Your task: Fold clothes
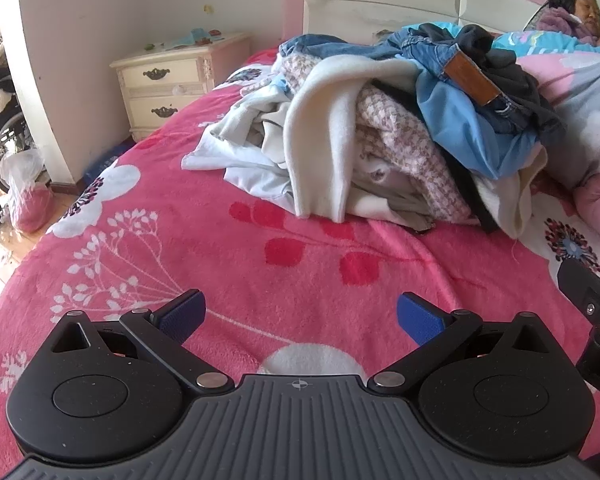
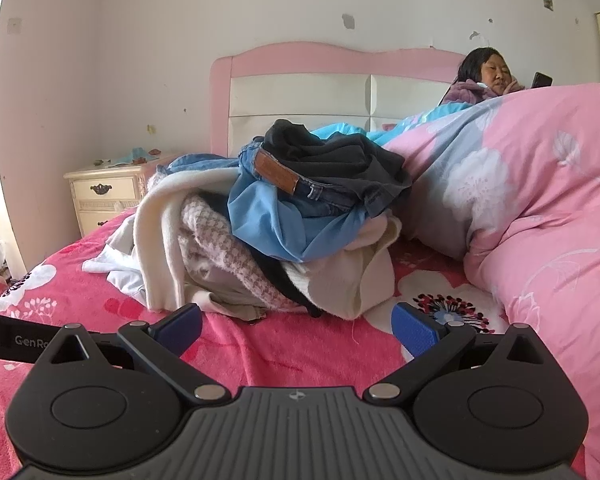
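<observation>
A heap of unfolded clothes (image 1: 380,128) lies on the pink flowered bed cover (image 1: 204,256): a cream garment (image 1: 324,120), a pink houndstooth piece (image 1: 404,148), light blue cloth (image 1: 460,120), and jeans with a brown patch (image 1: 470,72) on top. In the right wrist view the same clothes heap (image 2: 284,224) sits just beyond my fingers. My left gripper (image 1: 300,316) hovers open over bare cover, short of the heap. My right gripper (image 2: 298,326) is open too, close to the heap's near edge, nothing between its blue pads (image 2: 414,330). Its black body (image 1: 592,320) shows at the left wrist view's right edge.
A person (image 2: 488,76) lies at the bed's head under a pink quilt (image 2: 540,200), holding a phone. A cream nightstand (image 1: 172,80) stands left of the bed by the wall. A wheelchair (image 1: 0,136) and a plastic bag (image 1: 24,188) sit on the floor at far left.
</observation>
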Motion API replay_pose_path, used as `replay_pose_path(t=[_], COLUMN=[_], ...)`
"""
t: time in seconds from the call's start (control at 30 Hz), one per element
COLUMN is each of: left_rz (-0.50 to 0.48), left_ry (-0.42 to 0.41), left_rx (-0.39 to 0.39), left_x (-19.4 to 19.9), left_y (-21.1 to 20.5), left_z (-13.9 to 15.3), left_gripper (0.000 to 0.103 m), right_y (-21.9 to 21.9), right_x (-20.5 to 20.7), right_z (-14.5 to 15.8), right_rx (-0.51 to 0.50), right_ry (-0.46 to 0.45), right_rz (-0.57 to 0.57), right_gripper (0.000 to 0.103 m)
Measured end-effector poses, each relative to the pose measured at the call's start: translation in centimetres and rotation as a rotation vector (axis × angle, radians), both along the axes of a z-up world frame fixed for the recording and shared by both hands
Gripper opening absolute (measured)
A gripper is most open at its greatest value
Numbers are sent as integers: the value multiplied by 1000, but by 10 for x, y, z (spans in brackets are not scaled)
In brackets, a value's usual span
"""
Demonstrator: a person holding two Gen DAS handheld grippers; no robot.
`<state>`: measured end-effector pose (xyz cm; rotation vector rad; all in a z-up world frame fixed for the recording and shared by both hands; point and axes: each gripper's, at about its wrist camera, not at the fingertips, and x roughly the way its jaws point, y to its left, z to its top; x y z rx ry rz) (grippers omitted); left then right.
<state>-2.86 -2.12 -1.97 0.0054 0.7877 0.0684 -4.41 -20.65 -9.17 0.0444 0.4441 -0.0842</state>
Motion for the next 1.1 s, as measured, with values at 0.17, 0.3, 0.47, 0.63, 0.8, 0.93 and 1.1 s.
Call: replay_pose_path(t=[0.17, 0.3, 0.47, 0.63, 0.8, 0.93, 1.1], left_rz=[1, -9, -46, -90, -155, -185, -195], left_ry=[4, 5, -73, -167, -282, -298, -281], left_rx=[6, 8, -1, -90, -199, -243, -302], left_x=[2, 6, 24, 68, 107, 129, 144], left_y=[0, 2, -1, -10, -17, -26, -33], left_z=[-2, -4, 3, 18, 32, 26, 6], left_gripper=[103, 103, 103, 103, 103, 102, 93], right_y=[-4, -10, -27, -46, -86, -104, -116], right_x=[2, 5, 21, 86, 188, 280, 362], right_z=[1, 3, 20, 44, 74, 76, 39], right_rx=[13, 25, 21, -30, 27, 131, 218], right_ry=[11, 20, -52, -131, -145, -35, 158], right_rz=[6, 9, -3, 33, 119, 179, 95], right_gripper=[103, 103, 103, 103, 103, 103, 103])
